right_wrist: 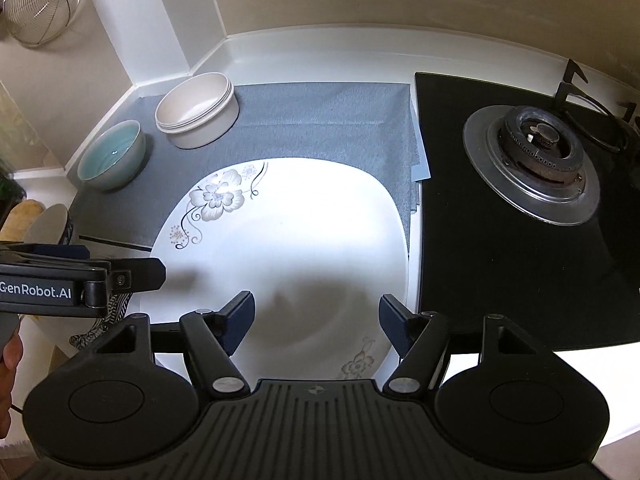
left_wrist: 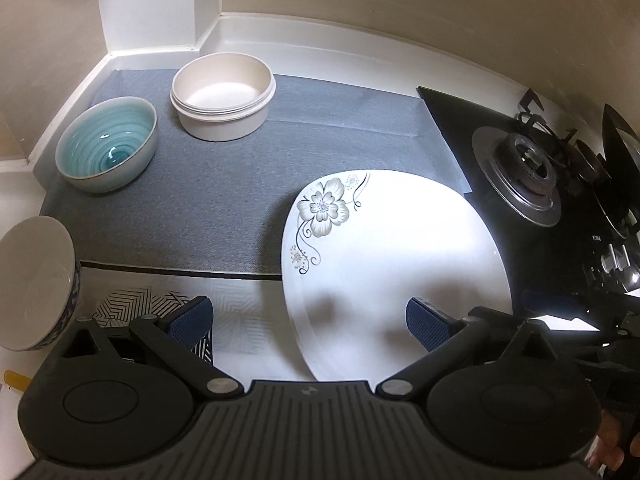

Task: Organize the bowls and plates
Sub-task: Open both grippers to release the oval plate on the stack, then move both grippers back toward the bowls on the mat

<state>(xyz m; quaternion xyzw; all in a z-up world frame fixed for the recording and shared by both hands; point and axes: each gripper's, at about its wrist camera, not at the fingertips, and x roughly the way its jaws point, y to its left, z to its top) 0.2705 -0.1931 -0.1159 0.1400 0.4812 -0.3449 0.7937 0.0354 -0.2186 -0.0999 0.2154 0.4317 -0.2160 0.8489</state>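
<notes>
While both jaws stand spread, left hand-held gripper [left_wrist: 308, 322] and right hand-held gripper [right_wrist: 316, 320] hover over floral plate [right_wrist: 288, 236]; teal bowl [left_wrist: 106, 148] and cream bowl [left_wrist: 223, 94] far left on grey mat [left_wrist: 224, 208].

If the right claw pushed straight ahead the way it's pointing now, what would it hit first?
Most likely the white floral plate: the open right claw hangs over its near part, aimed across it. Beyond lies the grey mat. Height above the plate is unclear.
</notes>
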